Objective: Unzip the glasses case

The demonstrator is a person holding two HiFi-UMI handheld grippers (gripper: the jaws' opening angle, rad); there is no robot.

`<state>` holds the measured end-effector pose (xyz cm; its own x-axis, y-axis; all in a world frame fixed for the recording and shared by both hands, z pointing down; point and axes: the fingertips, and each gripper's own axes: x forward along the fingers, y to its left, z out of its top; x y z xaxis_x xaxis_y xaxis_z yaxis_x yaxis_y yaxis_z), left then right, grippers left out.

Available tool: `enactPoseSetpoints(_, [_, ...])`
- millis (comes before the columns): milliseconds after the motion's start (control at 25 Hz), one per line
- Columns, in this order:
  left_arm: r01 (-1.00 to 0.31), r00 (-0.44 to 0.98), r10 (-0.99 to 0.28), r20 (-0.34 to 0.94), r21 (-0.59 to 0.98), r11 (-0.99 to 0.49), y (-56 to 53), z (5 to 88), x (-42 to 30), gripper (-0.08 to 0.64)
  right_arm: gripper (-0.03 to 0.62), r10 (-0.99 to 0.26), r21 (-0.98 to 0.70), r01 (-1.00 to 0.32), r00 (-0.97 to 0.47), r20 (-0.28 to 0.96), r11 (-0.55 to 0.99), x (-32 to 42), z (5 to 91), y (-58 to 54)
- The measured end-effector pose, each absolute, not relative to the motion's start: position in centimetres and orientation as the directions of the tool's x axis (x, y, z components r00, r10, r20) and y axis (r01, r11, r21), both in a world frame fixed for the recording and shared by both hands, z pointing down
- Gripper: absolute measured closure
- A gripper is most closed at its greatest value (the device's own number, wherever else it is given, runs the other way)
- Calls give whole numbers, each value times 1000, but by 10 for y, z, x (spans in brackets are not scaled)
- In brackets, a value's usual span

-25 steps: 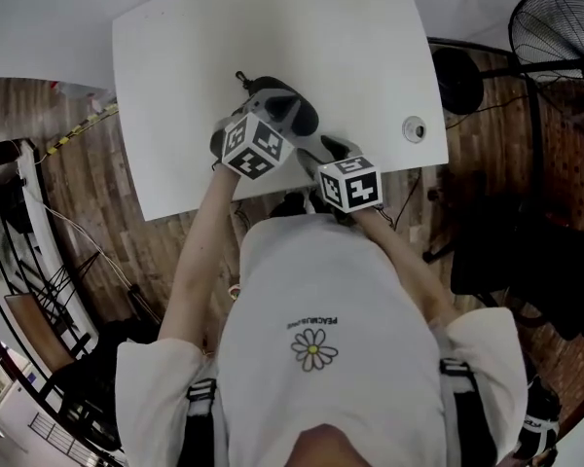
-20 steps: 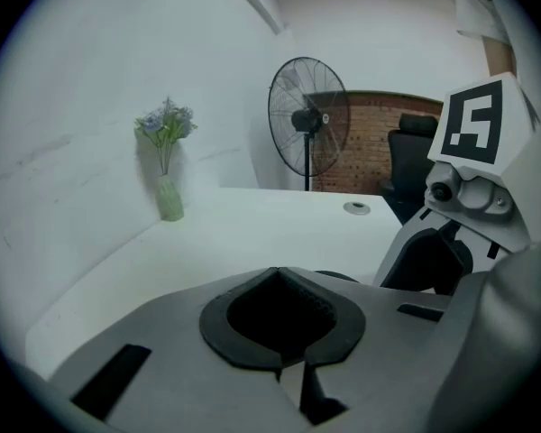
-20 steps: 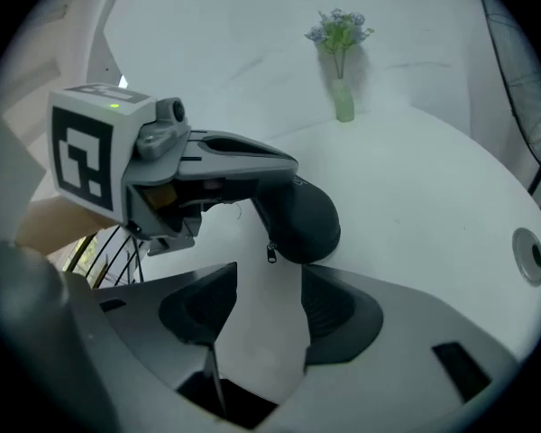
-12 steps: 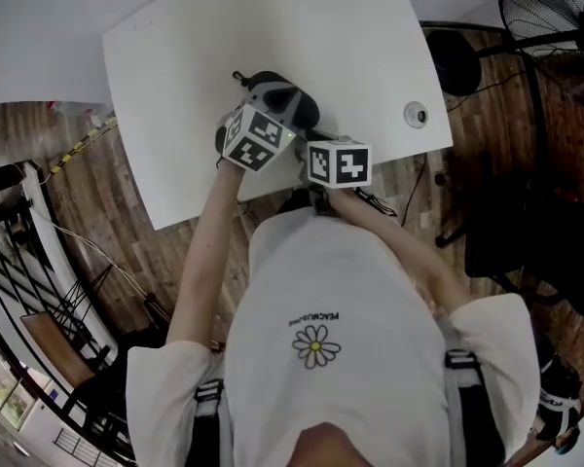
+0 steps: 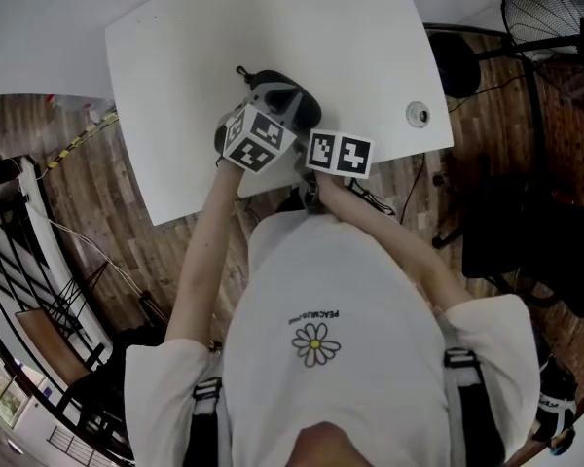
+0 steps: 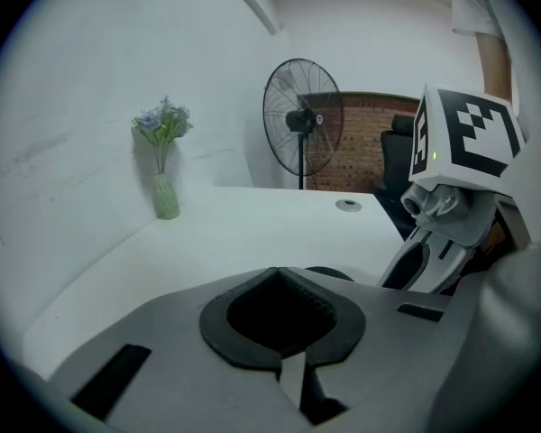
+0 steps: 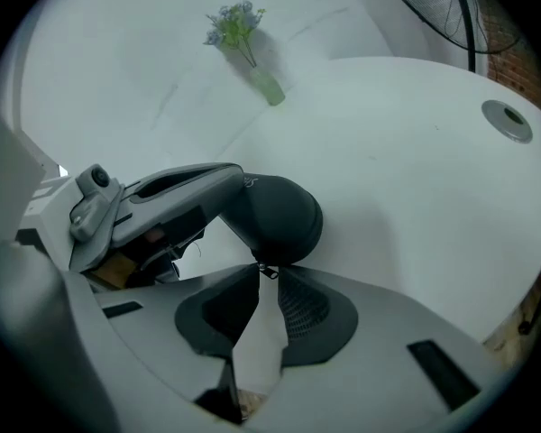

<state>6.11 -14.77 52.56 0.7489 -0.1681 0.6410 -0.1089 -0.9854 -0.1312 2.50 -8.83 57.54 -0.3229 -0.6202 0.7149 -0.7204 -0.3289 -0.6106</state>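
Desk (image 5: 273,27): a white top was seen, bare except for the work near its near edge.
Left gripper (image 6: 279,273): its jaws were fully closed, tip against tip, with nothing seen between them. It was laid over the case's left end, apparently to steady it. Whether it was pressing on the case could not be told.
Right gripper (image 7: 258,276): it was angled down at the case's near side. Its jaws had just been closing from wide to a narrow gap, and the tips appeared to be pinched on the pull.
Glasses case (image 7: 279,215): a dark, rounded case was lying on the desk close to the near edge, about midway along it. It was zipped as far as could be seen.
Zip pull (image 7: 268,272): a small metal tab was seen at the case's near side, between the right jaws' tips.
Change: compared with the earlier head views, the right gripper's marker cube was turned over and brought in beside the left one.
Meaning: the pull was judged to be only just gripped, and the unzipping itself had not yet begun.
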Motion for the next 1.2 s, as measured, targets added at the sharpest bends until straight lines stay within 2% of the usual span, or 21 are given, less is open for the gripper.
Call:
enactPoseSetpoints(120, [-103,754,-162,636,-129,-986,-146,524,62,546,568,-618,-539,-785,-267,739,-306,31,572,-86])
enactPoseSetpoints(240, [-112,758,-165,631,-123,-986,-146,524,63,547,580,-621,-452,-847,-199,758,-281,47,570,-82])
enactPoseSetpoints(600, [-214,751,-235,616,-110,-971,-145,524,65,546,584,-636,-153,-987,-91,766,-44,61,569,-79])
enactPoseSetpoints(800, [-267,770,-272,577,-95,-959,-142,524,61,548,584,-628,-141,-989,-78,774,-51,73,571,-73])
enactPoseSetpoints(960, [-262,770,-273,577,-104,-959,-136,525,59,548,584,-610,-128,-991,-73,789,-47,89,575,-72])
enactPoseSetpoints(1200, [-243,755,-272,596,-131,-961,-133,527,59,548,584,-577,-145,-979,-204,791,147,100,579,-81])
